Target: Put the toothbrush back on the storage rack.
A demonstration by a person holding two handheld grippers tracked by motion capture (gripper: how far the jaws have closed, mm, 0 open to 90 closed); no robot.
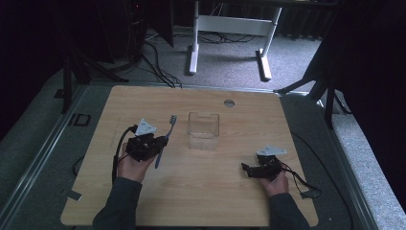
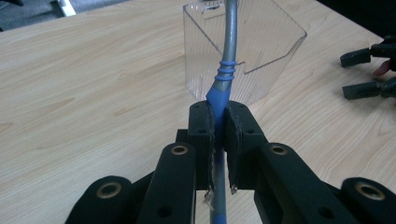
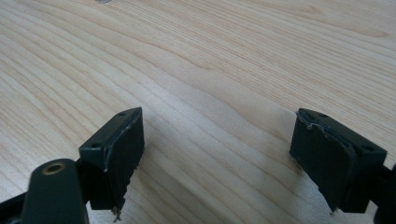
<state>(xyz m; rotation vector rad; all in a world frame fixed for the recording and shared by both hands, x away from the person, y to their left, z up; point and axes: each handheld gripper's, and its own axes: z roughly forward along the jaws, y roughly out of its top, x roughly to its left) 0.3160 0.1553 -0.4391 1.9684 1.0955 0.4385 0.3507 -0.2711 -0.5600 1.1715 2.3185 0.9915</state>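
Observation:
A toothbrush [image 1: 165, 137] with a blue and grey handle [image 2: 225, 70] is clamped between the jaws of my left gripper [image 1: 160, 143] [image 2: 219, 126], just above the left half of the table. Its bristled head points toward the far edge. A clear plastic box [image 1: 203, 130] [image 2: 243, 51] stands open-topped at the table's middle, just right of the toothbrush. My right gripper [image 1: 248, 168] [image 3: 217, 154] rests low over the wood near the front right, jaws spread wide with nothing between them; it also shows in the left gripper view [image 2: 366, 72].
The wooden table [image 1: 201, 201] has a round grommet hole [image 1: 229, 102] near its far edge. Cables trail from both grippers. A white desk frame [image 1: 230, 38] stands on the floor beyond the table.

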